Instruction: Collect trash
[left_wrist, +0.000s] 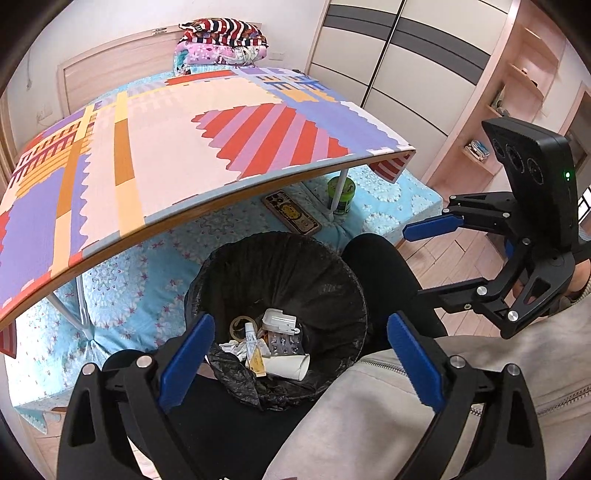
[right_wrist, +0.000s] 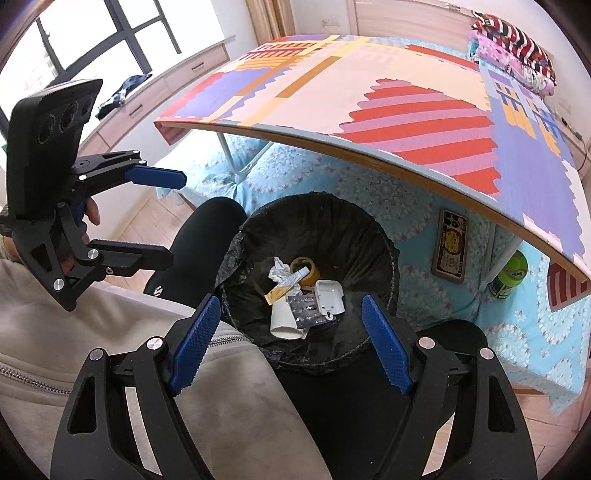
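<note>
Black liner covers the bin (left_wrist: 280, 266), which sits low and centre in both views, between the person's dark-clad knees (left_wrist: 373, 266) and against a blue floral bedspread (left_wrist: 125, 288). Trash lies at the bin's bottom: a paper cup (left_wrist: 290, 365) on its side, a blister pack (left_wrist: 284, 341), a white plastic case (left_wrist: 277, 319), a small tube (left_wrist: 253, 345), crumpled tissue (left_wrist: 234, 347) and a tape roll (left_wrist: 240, 325). Left gripper (left_wrist: 301, 354) hangs over the bin at lower centre of the left view, jaws wide apart, nothing between the blue pads (left_wrist: 188, 358). Right gripper (right_wrist: 291, 336) hangs likewise over the bin in its own view, jaws apart and empty; it also shows at the right edge of the left view. Each gripper is clear of the bin and its contents. A patterned tabletop (left_wrist: 184, 147) fills the upper half of both views, its surface bare where visible. Beneath it on the bedspread lie a phone case (left_wrist: 291, 212) and, beside a table leg, a green-lidded jar (left_wrist: 340, 195). Folded bedding (left_wrist: 221, 40) sits at the top of the left view.
</note>
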